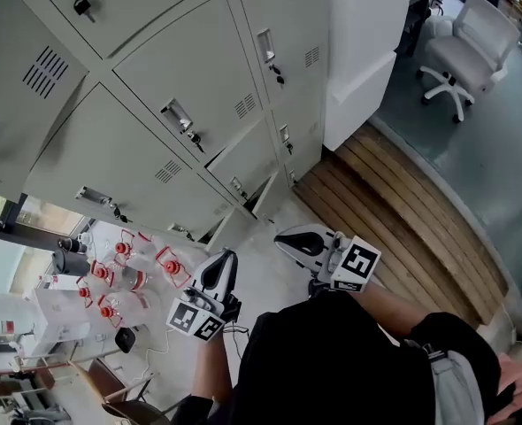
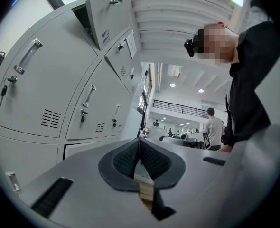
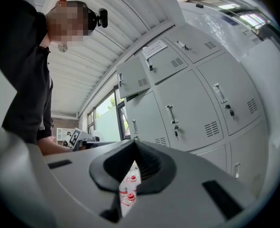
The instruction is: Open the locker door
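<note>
A bank of grey lockers (image 1: 199, 104) stands in front of me, each door with a handle and a key. In the bottom row one door (image 1: 268, 193) stands ajar. Both gripper views show an upper door (image 2: 104, 18) (image 3: 132, 77) swung open. My left gripper (image 1: 226, 258) is low, in front of the lockers and apart from them, with its jaws shut and nothing between them (image 2: 139, 142). Just to its right my right gripper (image 1: 284, 237) is likewise shut and empty (image 3: 134, 144). Neither touches a door.
Several red-capped bottles (image 1: 124, 277) stand on the floor at the left. A white cabinet (image 1: 363, 60) adjoins the lockers on the right, with wooden decking (image 1: 403, 211) and a white office chair (image 1: 469, 51) beyond. A person (image 2: 215, 127) stands far off in the room.
</note>
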